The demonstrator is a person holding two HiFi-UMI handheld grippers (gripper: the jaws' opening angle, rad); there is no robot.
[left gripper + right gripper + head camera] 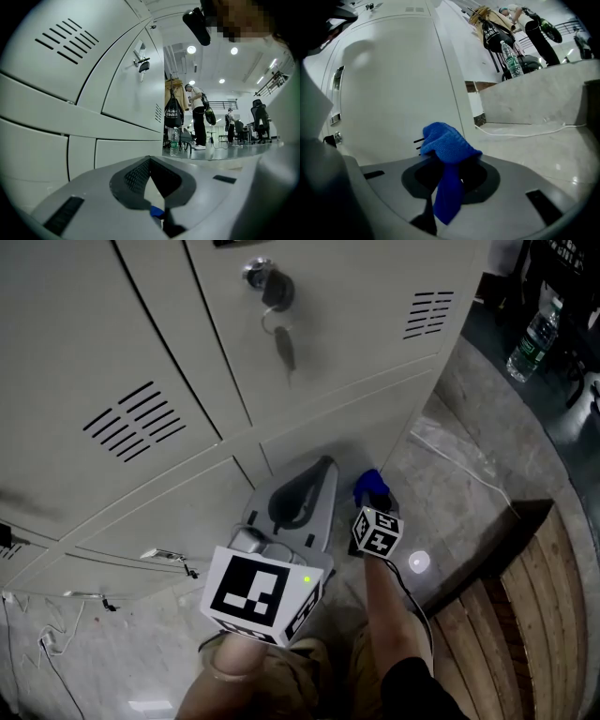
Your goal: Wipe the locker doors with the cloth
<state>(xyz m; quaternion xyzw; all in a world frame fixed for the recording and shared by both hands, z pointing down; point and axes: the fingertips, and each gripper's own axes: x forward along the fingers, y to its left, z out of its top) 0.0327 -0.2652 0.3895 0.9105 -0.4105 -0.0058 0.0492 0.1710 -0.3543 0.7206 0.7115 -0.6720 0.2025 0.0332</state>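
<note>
Cloth was pinched tight in the right gripper, low against the lockers; left gripper jaws pressed together, empty, nearby.

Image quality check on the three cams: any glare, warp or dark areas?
Head view: dim overall, one bright glare spot on the floor. Left gripper view: strong fisheye bends the locker doors; ceiling lights blown out. Right gripper view: blue cloth sharp in the right gripper, left edge falls into black.
</note>
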